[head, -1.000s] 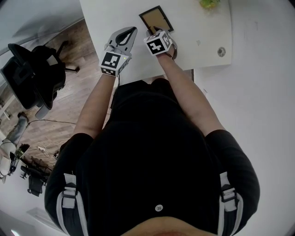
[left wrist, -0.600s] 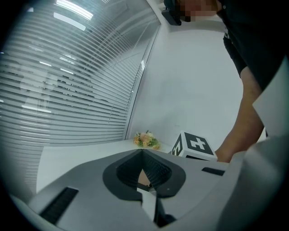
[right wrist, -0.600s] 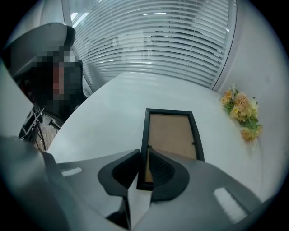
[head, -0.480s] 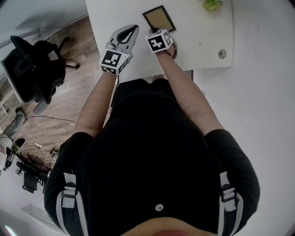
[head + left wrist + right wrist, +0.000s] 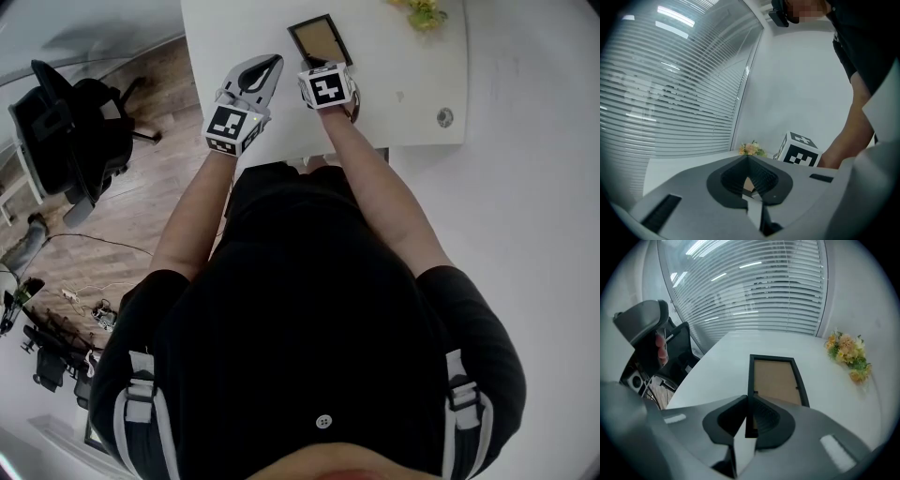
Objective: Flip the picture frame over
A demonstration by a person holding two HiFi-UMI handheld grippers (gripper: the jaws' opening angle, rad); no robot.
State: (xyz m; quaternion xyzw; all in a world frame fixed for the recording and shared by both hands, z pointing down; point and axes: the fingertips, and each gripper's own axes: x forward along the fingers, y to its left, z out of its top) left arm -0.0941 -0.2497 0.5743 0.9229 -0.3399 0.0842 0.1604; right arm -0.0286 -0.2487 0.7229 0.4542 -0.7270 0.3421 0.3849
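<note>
Right gripper, jaws just closing, pinches the picture frame by its near edge; left gripper alongside, jaws together, empty

The picture frame pairs a matt black rim with brown board; smooth white table.
</note>
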